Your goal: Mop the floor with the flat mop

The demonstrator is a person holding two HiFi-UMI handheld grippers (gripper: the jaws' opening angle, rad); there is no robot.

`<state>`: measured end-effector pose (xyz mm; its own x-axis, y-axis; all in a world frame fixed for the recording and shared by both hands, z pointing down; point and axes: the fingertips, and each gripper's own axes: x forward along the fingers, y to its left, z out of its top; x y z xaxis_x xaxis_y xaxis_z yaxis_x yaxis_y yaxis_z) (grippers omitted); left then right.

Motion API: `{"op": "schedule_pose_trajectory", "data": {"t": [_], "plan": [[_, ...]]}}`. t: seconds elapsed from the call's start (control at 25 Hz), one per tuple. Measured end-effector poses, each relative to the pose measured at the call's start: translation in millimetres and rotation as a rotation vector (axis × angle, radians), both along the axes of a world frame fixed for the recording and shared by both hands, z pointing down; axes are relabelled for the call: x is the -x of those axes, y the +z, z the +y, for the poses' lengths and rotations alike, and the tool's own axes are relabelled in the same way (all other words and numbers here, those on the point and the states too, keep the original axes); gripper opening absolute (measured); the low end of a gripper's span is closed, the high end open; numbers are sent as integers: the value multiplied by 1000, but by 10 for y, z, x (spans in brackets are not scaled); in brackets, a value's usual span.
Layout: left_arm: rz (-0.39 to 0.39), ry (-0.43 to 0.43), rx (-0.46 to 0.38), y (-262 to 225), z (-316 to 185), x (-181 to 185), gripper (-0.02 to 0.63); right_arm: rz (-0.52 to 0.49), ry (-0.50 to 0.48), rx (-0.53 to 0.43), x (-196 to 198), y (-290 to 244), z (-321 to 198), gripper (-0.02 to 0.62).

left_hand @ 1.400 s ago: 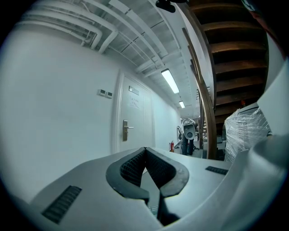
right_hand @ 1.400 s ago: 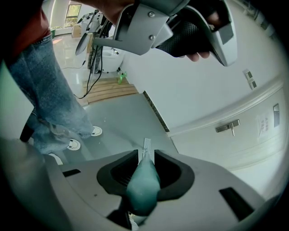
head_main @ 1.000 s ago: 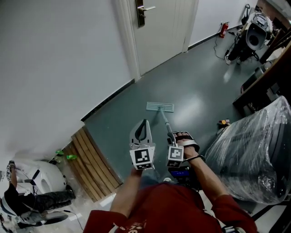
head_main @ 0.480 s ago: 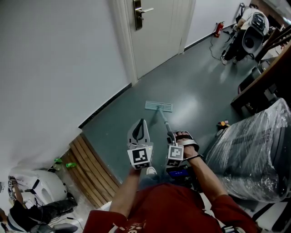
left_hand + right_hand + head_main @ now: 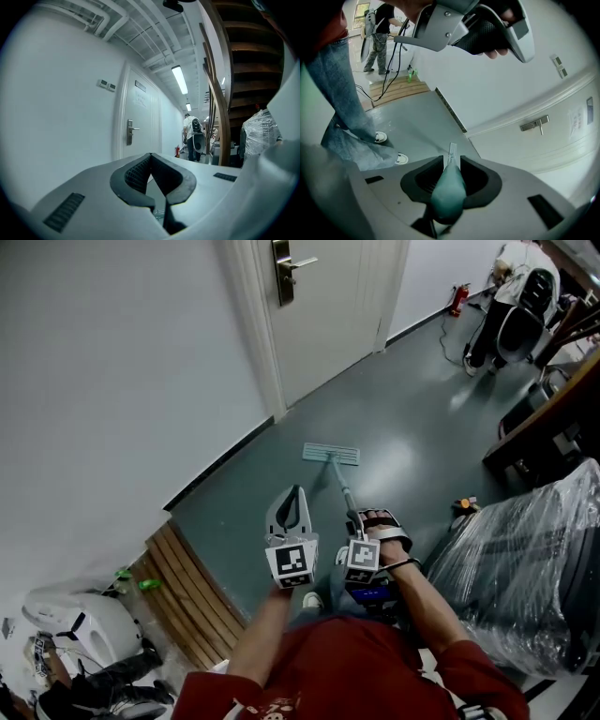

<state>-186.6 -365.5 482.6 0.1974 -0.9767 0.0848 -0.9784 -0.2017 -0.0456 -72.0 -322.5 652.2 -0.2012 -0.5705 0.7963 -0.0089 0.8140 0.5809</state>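
Over on the left, slatted wooden boards (image 5: 192,592) lie against the white wall, and the dark grey-green floor (image 5: 403,418) runs away to the far right. The left gripper (image 5: 296,499) is raised off the mop, its jaws brought together on nothing. Just right of it, the right gripper (image 5: 357,521) is clamped on the flat mop's pale teal handle (image 5: 341,489), which slants down and away to the rectangular pale teal mop head (image 5: 331,454), flat on the floor near the white door (image 5: 319,315). No clear wet trail shows, so I can't tell what's done. By my read this is mid-stroke, with the far floor and the stretch beside the plastic-wrapped bulk (image 5: 525,559) left.
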Motion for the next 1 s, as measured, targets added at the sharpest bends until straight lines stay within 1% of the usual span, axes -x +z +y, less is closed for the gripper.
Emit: {"op": "schedule_pose_trajectory", "data": {"t": [0.16,0.32,0.44,0.56,0.6,0.72,0.92,1.0], "plan": [[0,0,-8,-1,-280,-74,15,-10,-2,-1,-40,13,-260,121],[4,-11,4,33,-529,-157,15,-10,-6,5,-119,7,-517,121],[15,-7,-10,46,-759,-256,15,-13,-11,2,-189,-6,-764,121],[-30,-10,0,54,-1014,-342,15,-19,-16,1,-262,0,-1027,121],[-29,-12,2,49,-1101,-382,15,-20,-18,-1,-293,2,-1119,121],[4,-15,-12,-5,-1356,-544,15,-26,-25,3,-406,1,-1378,120],[-19,-45,-15,-53,-1653,-739,15,-42,-43,5,-620,5,-1715,121],[-9,-48,-24,-59,-1759,-775,15,-36,-52,4,-655,5,-1858,121]]}}
